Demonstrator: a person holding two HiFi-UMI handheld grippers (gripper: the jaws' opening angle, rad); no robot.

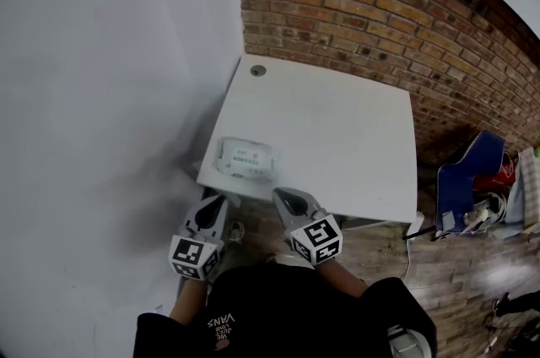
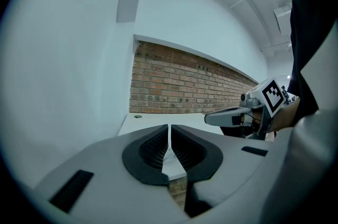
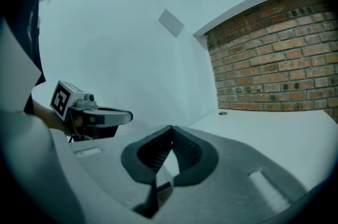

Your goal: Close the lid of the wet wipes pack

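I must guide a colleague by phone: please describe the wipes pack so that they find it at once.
Find the white table against the brick wall. At its near left corner lies the wipes pack, a pale flat packet; it is the only loose thing on the top.

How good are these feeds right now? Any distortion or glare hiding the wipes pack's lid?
Head view: fisheye bows the brick wall and table edges; no glare, but the wet wipes pack is too small to tell whether it's closed. Both gripper views: dark rounded corners, bluish cast, left tongs and right tongs shut up close, pack not seen.
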